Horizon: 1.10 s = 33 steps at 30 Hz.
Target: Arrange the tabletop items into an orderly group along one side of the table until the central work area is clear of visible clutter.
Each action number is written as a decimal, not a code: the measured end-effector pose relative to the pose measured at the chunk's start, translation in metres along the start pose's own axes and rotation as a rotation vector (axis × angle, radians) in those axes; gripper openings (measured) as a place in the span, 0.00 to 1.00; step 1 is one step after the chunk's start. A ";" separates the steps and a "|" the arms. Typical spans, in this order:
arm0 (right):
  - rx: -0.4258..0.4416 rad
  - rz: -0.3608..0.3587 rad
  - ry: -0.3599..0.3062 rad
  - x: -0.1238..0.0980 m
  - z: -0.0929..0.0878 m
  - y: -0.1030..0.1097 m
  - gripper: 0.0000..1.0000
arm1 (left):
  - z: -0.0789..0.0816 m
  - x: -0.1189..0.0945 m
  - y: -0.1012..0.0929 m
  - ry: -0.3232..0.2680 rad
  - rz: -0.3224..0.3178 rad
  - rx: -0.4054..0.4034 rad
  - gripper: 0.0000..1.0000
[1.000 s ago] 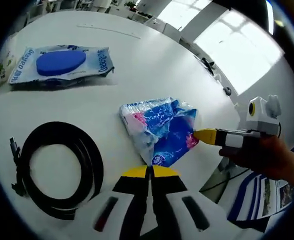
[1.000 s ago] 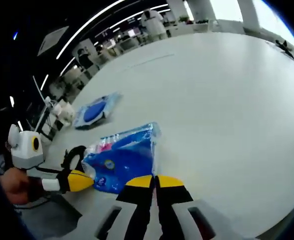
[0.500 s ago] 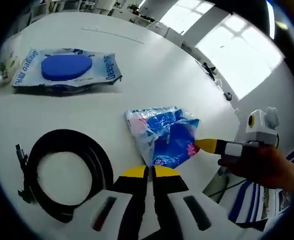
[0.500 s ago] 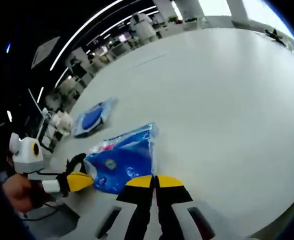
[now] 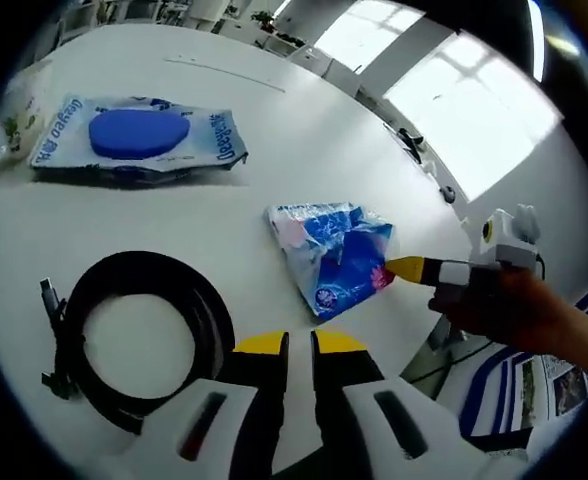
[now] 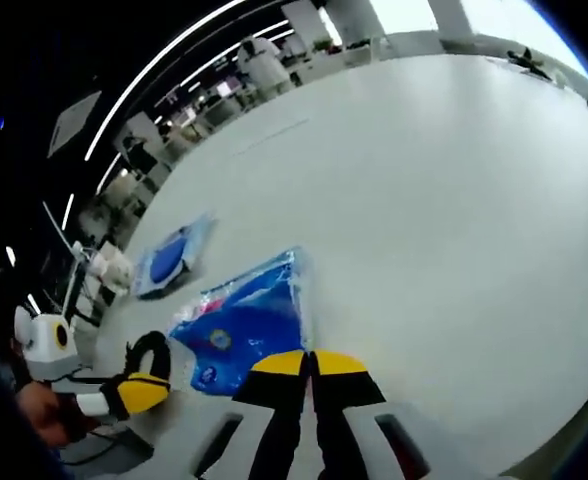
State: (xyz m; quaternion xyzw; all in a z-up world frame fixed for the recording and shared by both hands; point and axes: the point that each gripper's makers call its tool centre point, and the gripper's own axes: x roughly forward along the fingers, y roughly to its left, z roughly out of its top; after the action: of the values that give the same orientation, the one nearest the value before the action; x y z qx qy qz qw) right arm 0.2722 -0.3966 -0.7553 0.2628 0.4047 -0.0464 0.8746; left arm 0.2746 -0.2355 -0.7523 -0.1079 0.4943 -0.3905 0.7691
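Blue pack (image 5: pixel 332 252): crumpled blue-and-pink plastic pack, lying flat on the white table (image 5: pixel 304 140) near its edge; also seen at (image 6: pixel 240 322).
Right gripper (image 6: pixel 311 362): yellow-tipped jaws pressed together, nothing between them, tips just at the pack's near edge (contact cannot be told); seen from the side at (image 5: pixel 406 268), tip beside the pack's corner, held by a hand (image 5: pixel 519 315).
Left gripper (image 5: pixel 299 343): jaws slightly parted, a narrow gap, holding nothing; just short of the pack.
Black cable (image 5: pixel 134 335): coiled, left of the left gripper.
Wipes pack (image 5: pixel 139 135): blue lid, flat, farther back, well apart from the blue pack.
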 end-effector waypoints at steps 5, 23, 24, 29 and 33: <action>0.004 -0.003 -0.007 0.009 0.014 0.000 0.00 | -0.005 -0.009 0.006 0.004 0.013 0.021 0.05; 0.066 -0.028 -0.049 0.039 0.066 -0.003 0.00 | -0.007 -0.033 0.020 -0.033 0.044 -0.004 0.04; 0.072 -0.028 -0.050 0.041 0.069 -0.002 0.00 | -0.008 -0.035 0.021 -0.036 0.047 -0.007 0.04; 0.085 -0.028 -0.054 0.051 0.079 0.003 0.00 | -0.010 -0.040 0.024 -0.041 0.054 -0.018 0.04; 0.091 -0.026 -0.053 0.060 0.086 0.005 0.00 | -0.009 -0.045 0.030 -0.050 0.068 -0.029 0.04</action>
State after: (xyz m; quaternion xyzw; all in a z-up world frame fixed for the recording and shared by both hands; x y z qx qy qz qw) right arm 0.3726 -0.4274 -0.7514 0.2957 0.3824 -0.0829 0.8715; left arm 0.2724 -0.1812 -0.7426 -0.1119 0.4839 -0.3541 0.7924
